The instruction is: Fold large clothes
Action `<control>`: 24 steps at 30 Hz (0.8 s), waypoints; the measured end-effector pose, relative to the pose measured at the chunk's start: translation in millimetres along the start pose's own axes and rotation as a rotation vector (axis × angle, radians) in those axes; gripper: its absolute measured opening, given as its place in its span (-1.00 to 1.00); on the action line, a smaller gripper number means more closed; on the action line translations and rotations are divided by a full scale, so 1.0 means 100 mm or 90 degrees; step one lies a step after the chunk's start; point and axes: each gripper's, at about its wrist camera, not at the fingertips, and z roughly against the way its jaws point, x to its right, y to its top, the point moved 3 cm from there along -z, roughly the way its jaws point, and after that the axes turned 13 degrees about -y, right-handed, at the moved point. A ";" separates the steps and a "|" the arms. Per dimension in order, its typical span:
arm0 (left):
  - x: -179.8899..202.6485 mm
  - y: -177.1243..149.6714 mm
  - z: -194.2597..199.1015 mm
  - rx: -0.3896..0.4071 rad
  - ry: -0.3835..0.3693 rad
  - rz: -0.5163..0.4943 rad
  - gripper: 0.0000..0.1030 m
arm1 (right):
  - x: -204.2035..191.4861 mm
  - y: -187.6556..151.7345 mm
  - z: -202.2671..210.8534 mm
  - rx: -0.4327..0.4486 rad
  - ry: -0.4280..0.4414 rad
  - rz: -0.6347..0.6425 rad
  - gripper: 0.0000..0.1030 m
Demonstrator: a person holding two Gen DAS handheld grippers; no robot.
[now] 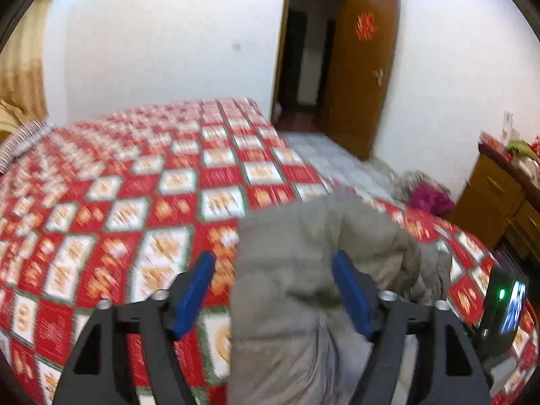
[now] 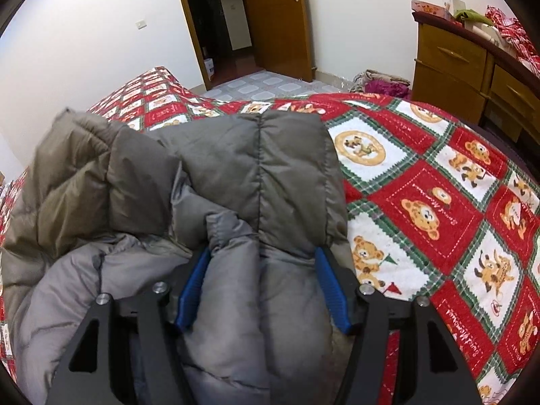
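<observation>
A large grey-olive padded jacket [image 2: 236, 175] lies bunched on a bed with a red, white and green bear-pattern quilt [image 2: 438, 202]. My right gripper [image 2: 261, 260] has its blue fingers spread wide, with a thick fold of the jacket between them; I cannot tell whether they press on it. In the blurred left wrist view the jacket [image 1: 303, 287] lies under and between the blue fingers of my left gripper [image 1: 273, 263], which is open above the quilt [image 1: 135, 185]. The other gripper's body [image 1: 503, 307] shows at the right edge.
An open wooden door [image 2: 273, 17] and a tiled floor [image 2: 263, 84] lie beyond the bed. A wooden dresser [image 2: 472, 67] with clutter stands at the right. A pile of clothes [image 2: 381, 84] lies on the floor. A striped pillow [image 1: 20, 145] lies at the far left.
</observation>
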 end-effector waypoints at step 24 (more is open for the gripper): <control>0.01 -0.40 -1.40 -0.166 0.077 -0.088 0.81 | 0.00 0.01 0.00 0.001 -0.004 0.003 0.24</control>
